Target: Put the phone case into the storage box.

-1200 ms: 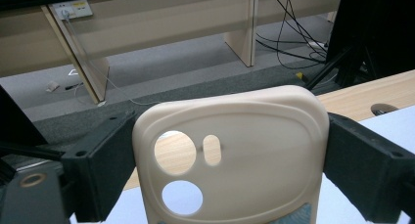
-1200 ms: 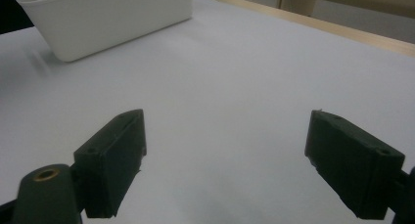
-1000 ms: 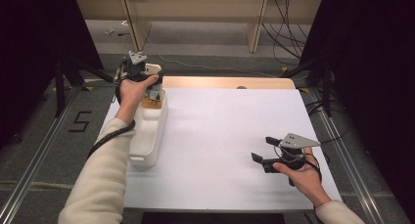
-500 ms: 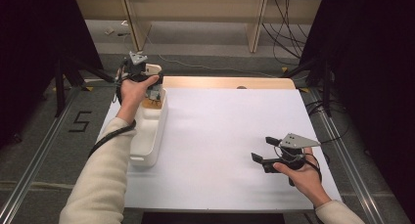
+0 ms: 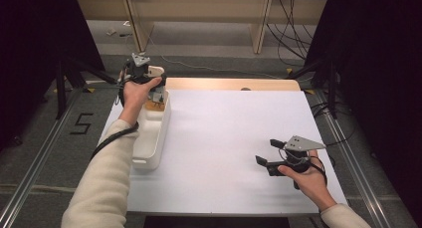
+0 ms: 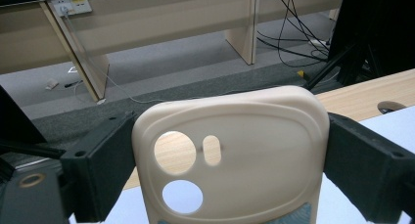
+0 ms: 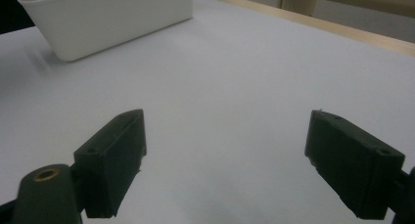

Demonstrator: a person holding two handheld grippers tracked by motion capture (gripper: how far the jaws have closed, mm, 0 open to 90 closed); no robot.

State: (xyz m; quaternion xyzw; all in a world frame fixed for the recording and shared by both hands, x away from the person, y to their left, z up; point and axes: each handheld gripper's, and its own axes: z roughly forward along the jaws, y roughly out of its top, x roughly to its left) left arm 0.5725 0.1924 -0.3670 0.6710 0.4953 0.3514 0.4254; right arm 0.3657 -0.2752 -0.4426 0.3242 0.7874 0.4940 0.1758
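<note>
My left gripper (image 5: 148,81) is raised over the far end of a white bin (image 5: 148,147) at the table's left side. It is shut on a cream phone case (image 6: 254,150), which stands upright between the jaws with its camera cut-outs at the left. The same case (image 5: 156,69) pokes out at the gripper's top in the high view. My right gripper (image 5: 266,151) rests low over the white table top (image 5: 224,133) near the front right, open with nothing between its jaws (image 7: 225,150).
A small brownish thing (image 5: 155,106) lies in the bin's far end, partly hidden by the hand. The bin (image 7: 112,18) lies far left of the right gripper. A wooden strip (image 5: 219,83) runs along the table's far edge. Cables (image 6: 293,33) lie on the floor beyond.
</note>
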